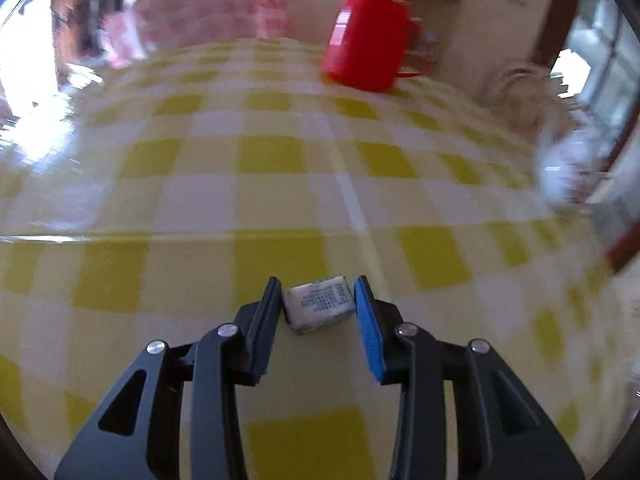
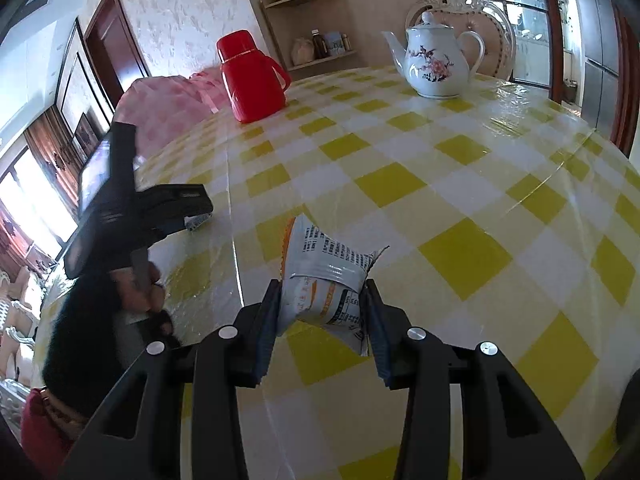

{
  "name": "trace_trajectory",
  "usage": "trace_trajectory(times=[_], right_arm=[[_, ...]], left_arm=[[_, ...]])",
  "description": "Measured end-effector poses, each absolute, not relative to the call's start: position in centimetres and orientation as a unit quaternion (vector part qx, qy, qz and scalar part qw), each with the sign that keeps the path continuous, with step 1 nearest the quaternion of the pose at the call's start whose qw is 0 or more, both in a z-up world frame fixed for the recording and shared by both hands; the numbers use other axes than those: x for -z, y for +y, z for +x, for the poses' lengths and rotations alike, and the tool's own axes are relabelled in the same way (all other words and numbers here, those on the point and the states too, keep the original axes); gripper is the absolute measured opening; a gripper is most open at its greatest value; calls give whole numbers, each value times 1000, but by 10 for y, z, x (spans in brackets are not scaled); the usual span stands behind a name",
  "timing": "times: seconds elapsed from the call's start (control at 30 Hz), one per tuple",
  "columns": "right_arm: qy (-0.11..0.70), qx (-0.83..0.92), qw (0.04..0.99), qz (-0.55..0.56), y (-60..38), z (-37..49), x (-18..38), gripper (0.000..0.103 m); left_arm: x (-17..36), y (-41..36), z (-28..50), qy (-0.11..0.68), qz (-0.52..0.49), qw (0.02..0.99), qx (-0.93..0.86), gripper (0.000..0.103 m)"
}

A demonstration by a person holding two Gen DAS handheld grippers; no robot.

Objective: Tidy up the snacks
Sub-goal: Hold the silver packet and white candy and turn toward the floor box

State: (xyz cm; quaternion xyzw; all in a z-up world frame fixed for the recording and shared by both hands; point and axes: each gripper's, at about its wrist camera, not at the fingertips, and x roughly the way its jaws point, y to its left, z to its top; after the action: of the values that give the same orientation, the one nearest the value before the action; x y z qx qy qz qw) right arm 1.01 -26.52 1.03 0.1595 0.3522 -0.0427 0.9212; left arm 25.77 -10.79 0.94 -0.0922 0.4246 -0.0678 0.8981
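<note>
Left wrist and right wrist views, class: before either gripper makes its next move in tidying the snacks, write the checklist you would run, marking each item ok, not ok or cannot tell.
1. Left gripper on the small white blue-printed snack packet: one finger touches it, a gap shows at the blue-padded finger; cannot tell if gripped.
2. Right gripper holds the crumpled white-and-orange snack pouch: ok, pinched between both fingers.
3. Grippers apart from each other: ok in the right wrist view.
4. Red plastic flask and white floral porcelain teapot away from both grippers: ok.
5. Container for the snacks in sight: not ok, none visible.
6. Left view sharp: not ok, blurred.
</note>
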Motion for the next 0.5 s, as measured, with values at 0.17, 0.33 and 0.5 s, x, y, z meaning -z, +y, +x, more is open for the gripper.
trace_trajectory(times=[0.17,0.33,0.5], right_arm=[[360,37,916,170,-270,11,-5,41],[360,30,918,165,-267,11,-5,41],[365,30,916,166,-268,12,-2,41]], left_arm=[[-20,-108,236,404,-83,906,95,38],[-16,-110,212,410,-68,904,97,38],[-17,-117,187,403,-43,909,100,38]])
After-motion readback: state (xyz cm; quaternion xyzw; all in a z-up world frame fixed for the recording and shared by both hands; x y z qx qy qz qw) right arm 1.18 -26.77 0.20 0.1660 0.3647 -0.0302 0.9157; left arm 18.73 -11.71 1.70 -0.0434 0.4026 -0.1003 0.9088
